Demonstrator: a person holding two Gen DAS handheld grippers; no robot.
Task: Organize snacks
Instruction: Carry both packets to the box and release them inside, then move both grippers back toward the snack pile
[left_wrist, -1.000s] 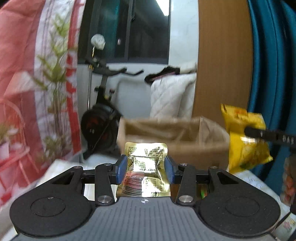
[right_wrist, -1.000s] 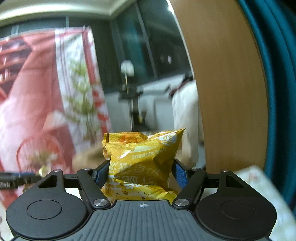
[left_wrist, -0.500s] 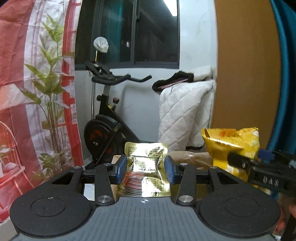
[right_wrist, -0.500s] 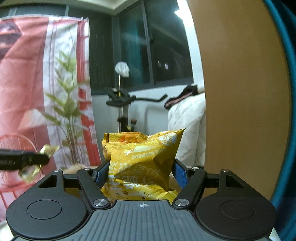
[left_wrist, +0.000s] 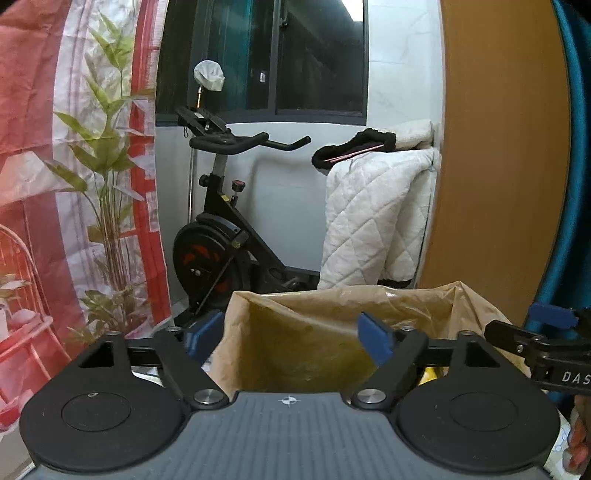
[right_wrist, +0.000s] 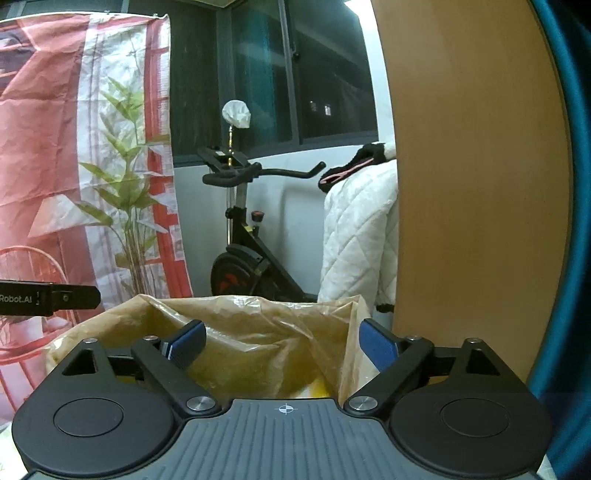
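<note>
A brown paper bag (left_wrist: 332, 332) stands open right in front of both grippers; it also shows in the right wrist view (right_wrist: 258, 332). My left gripper (left_wrist: 288, 341) is open and empty, its blue pads spread above the bag's mouth. My right gripper (right_wrist: 282, 345) is open and empty over the same bag. A bit of yellow snack packet (right_wrist: 314, 389) shows low inside the bag. The gold packet is not visible. The right gripper's finger (left_wrist: 535, 339) shows at the right of the left wrist view, and the left gripper's finger (right_wrist: 55, 297) at the left of the right wrist view.
An exercise bike (left_wrist: 221, 240) stands behind the bag, with a white quilt (left_wrist: 373, 221) beside it. A wooden panel (left_wrist: 498, 166) and a teal curtain (left_wrist: 576, 184) are on the right. A red printed backdrop (left_wrist: 55, 147) hangs on the left.
Both grippers have opened. The gold packet has left my left gripper and the yellow packet has left my right gripper. The bag's mouth now fills the space below both.
</note>
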